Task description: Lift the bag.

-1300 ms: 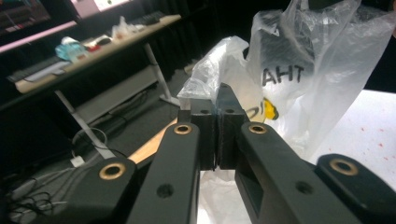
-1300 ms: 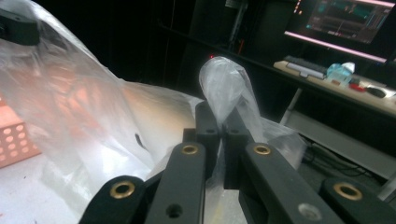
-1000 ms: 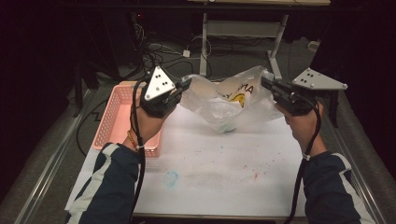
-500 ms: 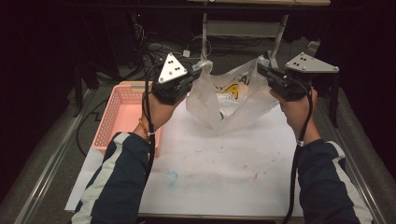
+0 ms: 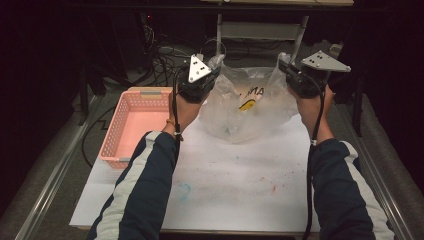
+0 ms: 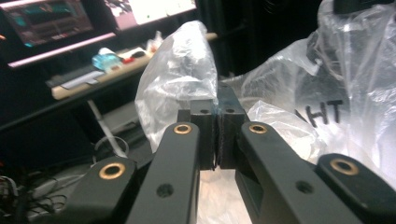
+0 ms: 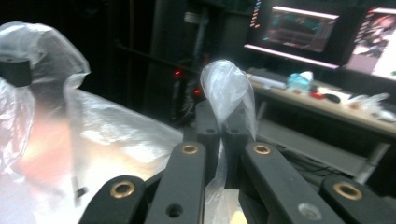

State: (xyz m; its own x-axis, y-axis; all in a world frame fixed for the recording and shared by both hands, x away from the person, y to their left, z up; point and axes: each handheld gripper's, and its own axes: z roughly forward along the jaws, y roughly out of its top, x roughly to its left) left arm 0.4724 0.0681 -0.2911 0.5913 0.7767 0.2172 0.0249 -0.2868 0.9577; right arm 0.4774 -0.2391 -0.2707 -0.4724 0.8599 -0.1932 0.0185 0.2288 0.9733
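A clear plastic bag (image 5: pixel 250 107) with dark printed letters and a yellow item inside hangs over the far part of the white table top (image 5: pixel 235 185). My left gripper (image 5: pixel 216 70) is shut on the bag's left top edge, and the film (image 6: pixel 180 79) bulges up from between its jaws in the left gripper view. My right gripper (image 5: pixel 284 67) is shut on the right top edge; a tuft of the bag (image 7: pixel 229 88) sticks up from its jaws in the right gripper view. The bag's bottom rests on or just above the table.
A pink plastic basket (image 5: pixel 132 125) stands at the table's left edge, beside my left forearm. Cables and a metal stand lie on the dark floor beyond the table. Lit monitors (image 7: pixel 303 32) and a cluttered desk stand in the background.
Both grippers have moved farther from the person and a little upward, lifting and spreading the bag between them. The bag hangs taller now.
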